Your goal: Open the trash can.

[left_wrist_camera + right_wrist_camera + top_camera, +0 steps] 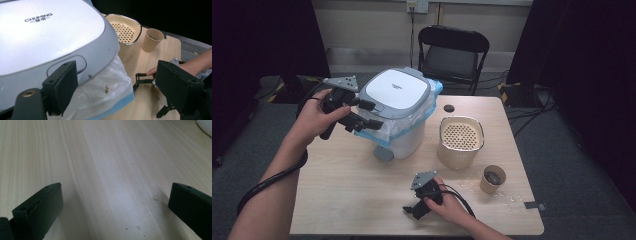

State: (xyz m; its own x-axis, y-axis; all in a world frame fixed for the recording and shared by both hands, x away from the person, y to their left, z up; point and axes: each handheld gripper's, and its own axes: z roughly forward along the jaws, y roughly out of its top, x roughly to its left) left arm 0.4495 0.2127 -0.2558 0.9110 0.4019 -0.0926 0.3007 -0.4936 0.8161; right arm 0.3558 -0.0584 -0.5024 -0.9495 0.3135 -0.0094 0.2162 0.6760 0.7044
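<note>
Two grippers: both with jaws apart and gripping nothing, so this looks like the gap between grabs.
Left gripper (363, 123): held up at the front edge of the bin lid (396, 90), jaws a little apart. My guess is it's lined up on the latch tab, since one jaw sits right in front of it in the left gripper view.
Bin lid: smooth grey-and-white plastic, a rounded square, lying shut on the white bin near the table's far left.
Bin bag (110, 85): thin crinkly clear plastic with a blue hem, folded out over the rim, probably so the lid pins it. A few crumbs are stuck on it.
Right gripper (416, 210): parked low on the pale wooden table (342, 200) near the front edge, jaws wide, out of the way.
Cream pot (461, 135): glossy, with a perforated insert, just right of the bin.
Paper cup (493, 179): plain brown, something dark inside.
</note>
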